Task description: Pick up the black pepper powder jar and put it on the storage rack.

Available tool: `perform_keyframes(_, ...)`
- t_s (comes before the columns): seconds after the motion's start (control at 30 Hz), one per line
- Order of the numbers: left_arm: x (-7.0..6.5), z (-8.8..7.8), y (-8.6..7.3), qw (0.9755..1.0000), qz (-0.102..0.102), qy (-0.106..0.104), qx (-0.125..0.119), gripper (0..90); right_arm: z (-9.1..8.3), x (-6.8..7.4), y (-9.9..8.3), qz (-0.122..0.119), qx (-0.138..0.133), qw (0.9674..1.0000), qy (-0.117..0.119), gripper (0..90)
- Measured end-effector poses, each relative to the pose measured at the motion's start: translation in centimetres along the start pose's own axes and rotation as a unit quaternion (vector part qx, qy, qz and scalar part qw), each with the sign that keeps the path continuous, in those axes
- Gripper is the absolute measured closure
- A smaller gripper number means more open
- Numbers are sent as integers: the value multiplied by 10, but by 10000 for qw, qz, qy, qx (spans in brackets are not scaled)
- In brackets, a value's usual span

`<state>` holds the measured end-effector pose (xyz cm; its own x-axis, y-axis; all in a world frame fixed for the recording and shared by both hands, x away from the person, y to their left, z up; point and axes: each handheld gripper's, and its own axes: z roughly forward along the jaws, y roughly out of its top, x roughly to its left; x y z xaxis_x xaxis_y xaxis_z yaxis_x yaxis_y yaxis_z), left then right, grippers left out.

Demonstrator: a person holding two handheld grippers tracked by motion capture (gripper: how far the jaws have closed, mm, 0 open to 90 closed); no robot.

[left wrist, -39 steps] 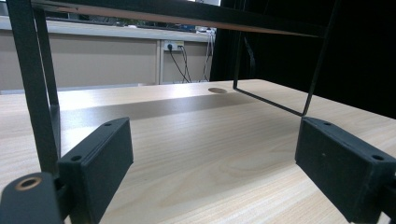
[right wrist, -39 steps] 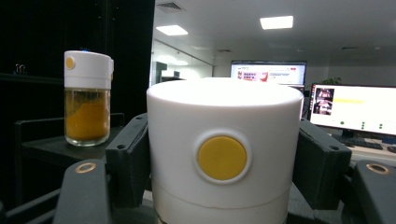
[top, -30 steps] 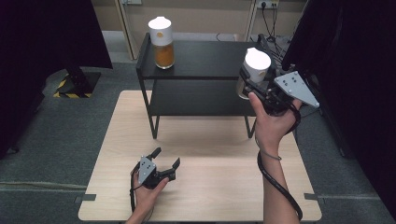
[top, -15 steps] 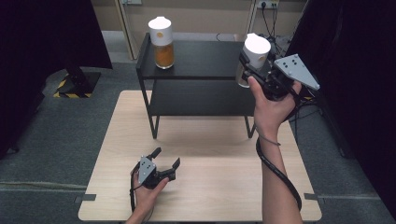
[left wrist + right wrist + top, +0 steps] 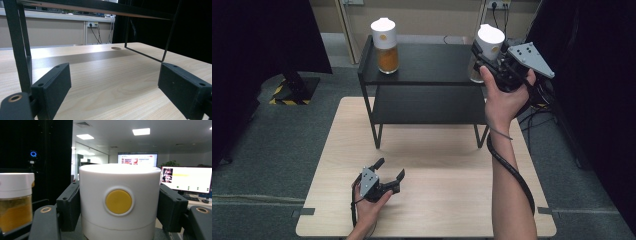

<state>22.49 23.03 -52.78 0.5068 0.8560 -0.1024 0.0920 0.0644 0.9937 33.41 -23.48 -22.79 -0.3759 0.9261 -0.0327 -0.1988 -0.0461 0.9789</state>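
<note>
In the high view my right gripper (image 5: 480,54) is shut on a white-lidded jar (image 5: 489,40), held at the right end of the black rack's top shelf (image 5: 432,62). The right gripper view has that jar's white lid with a yellow dot (image 5: 119,202) pressed between both black pads (image 5: 68,205). A second jar with orange contents (image 5: 384,45) stands at the shelf's left end, and it also appears as the jar (image 5: 15,197) at the left of the right gripper view. My left gripper (image 5: 389,171) rests low on the wooden table (image 5: 442,205), open with nothing between its fingers (image 5: 53,87).
The two-tier rack stands on the table's far half; its thin leg (image 5: 18,45) rises just left of my left gripper. Dark curtains flank both sides. Monitors (image 5: 185,178) glow behind the held jar. Cables (image 5: 542,107) lie on the floor at the right.
My right hand has lifted the jar from beside the lower shelf to the level of the top shelf, drifting slightly farther back. The left gripper has stayed put.
</note>
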Motion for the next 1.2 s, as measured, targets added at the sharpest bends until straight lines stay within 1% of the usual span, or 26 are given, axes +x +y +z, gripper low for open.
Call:
perform_keyframes(0.3,0,0,0,10000,11,1,-7,108,17,-7,3,30,116,9998,-135,308)
perform_keyframes(0.37,0,0,0,10000,15,1,-5,108,21,-9,4,48,190,9997,-163,308)
perform_keyframes(0.57,-1,0,0,10000,25,1,-6,108,28,-12,4,55,292,9993,-228,308)
perform_keyframes(0.9,-1,0,0,10000,52,5,-8,109,37,-16,5,47,432,9987,-271,308)
perform_keyframes(1.2,-1,0,0,10000,49,2,-8,108,39,-16,3,79,465,9985,-294,308)
